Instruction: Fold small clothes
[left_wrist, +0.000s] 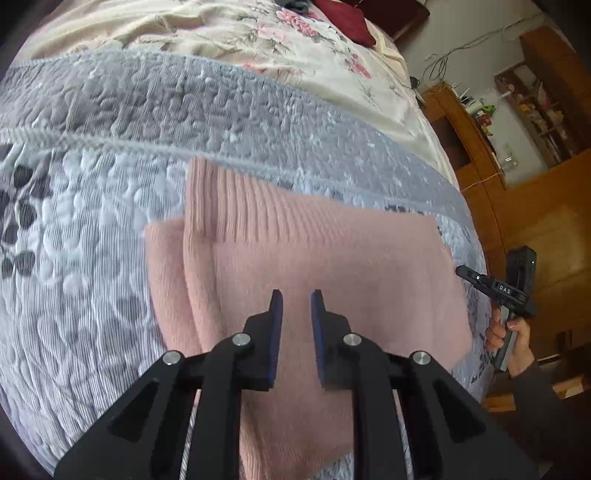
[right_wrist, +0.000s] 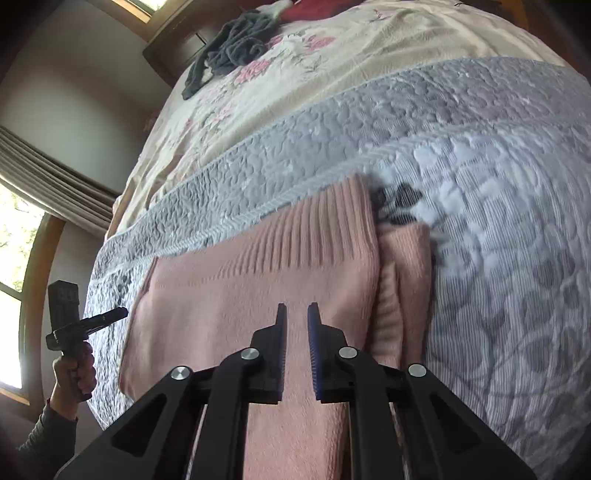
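Observation:
A pink knit garment lies folded flat on the grey quilt, its ribbed band at the far edge. A folded-in layer shows along one side. My left gripper hovers over the garment's middle, open a little, with nothing between its fingers. My right gripper is also over the garment, narrowly open and empty. Each gripper appears in the other's view, held in a hand off the bed's edge: the right gripper and the left gripper.
The grey patterned quilt covers the near part of the bed, a cream floral bedspread beyond it. A dark grey heap of clothes and a red pillow lie far back. Wooden furniture stands beside the bed.

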